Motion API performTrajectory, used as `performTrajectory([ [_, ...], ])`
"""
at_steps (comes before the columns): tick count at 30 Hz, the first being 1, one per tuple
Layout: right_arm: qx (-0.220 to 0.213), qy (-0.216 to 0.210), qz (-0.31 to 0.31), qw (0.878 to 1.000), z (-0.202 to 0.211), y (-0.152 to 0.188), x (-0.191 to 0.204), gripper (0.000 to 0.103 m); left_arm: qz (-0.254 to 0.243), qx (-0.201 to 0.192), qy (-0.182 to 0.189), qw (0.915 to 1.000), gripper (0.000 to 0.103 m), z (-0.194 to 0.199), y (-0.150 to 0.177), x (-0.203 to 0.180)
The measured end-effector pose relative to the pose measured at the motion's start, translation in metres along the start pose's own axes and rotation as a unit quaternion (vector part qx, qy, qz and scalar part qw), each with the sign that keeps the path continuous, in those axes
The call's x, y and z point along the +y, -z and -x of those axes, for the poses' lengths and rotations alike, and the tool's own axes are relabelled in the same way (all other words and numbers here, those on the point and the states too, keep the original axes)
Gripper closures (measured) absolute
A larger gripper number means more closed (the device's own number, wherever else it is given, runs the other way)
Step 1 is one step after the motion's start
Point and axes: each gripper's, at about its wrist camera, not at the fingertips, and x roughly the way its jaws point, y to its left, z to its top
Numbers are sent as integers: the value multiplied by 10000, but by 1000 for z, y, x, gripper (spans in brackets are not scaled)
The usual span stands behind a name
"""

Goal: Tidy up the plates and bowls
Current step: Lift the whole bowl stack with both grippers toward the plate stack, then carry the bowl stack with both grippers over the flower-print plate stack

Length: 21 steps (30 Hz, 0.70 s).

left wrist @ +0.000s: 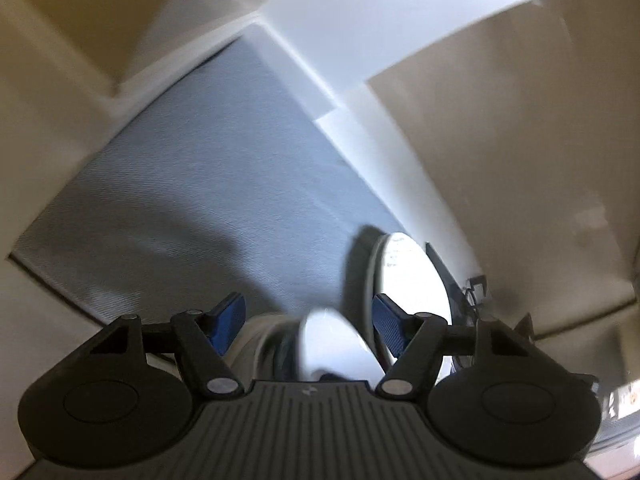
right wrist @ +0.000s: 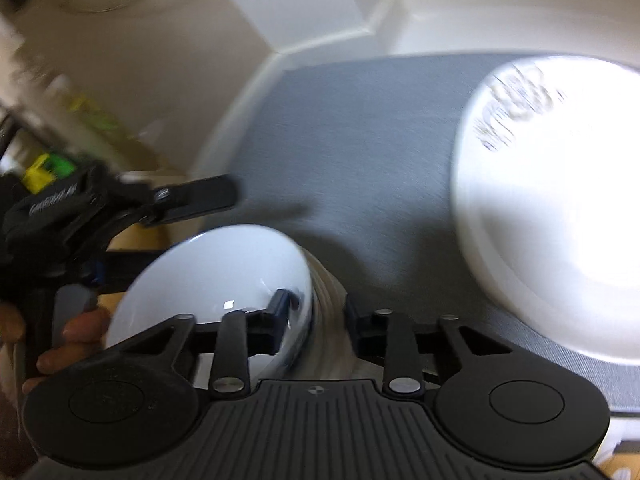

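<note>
In the right wrist view my right gripper (right wrist: 314,320) is shut on the rim of a white bowl (right wrist: 216,276) with a ribbed outer wall, held tilted above a grey mat (right wrist: 352,140). A stack of white plates (right wrist: 560,200) lies on the mat to the right. The left gripper's black frame (right wrist: 120,208) is at the left, beside the bowl. In the left wrist view my left gripper (left wrist: 308,320) is open, its blue fingers either side of the bowl (left wrist: 328,340) without touching it. The plates (left wrist: 404,276) show behind the right finger.
The grey mat (left wrist: 208,200) lines a shelf or drawer with white walls (left wrist: 312,52). Cream cabinet panels (left wrist: 520,140) rise to the right. Green and yellow items (right wrist: 48,168) sit blurred at the far left of the right wrist view.
</note>
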Motion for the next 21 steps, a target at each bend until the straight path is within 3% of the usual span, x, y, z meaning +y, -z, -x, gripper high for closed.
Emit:
performTrajectory([
  [5, 33, -10, 4, 10000, 2, -2, 2, 70, -145, 64, -314, 9994, 18, 11, 5, 6],
  [8, 121, -86, -208, 9997, 2, -5, -4, 64, -233, 217, -431, 9986, 14, 23, 9, 12],
  [11, 258, -195, -418, 9986, 1, -8, -8, 61, -236, 433, -391, 9980, 12, 20, 15, 12],
  [18, 781, -494, -1038, 9903, -7, -6, -29, 38, -40, 761, -262, 9967, 4, -3, 21, 18],
  [21, 844, -672, -1142, 9876, -7, -3, -32, 35, 133, 910, -183, 9956, 0, -13, 24, 25],
])
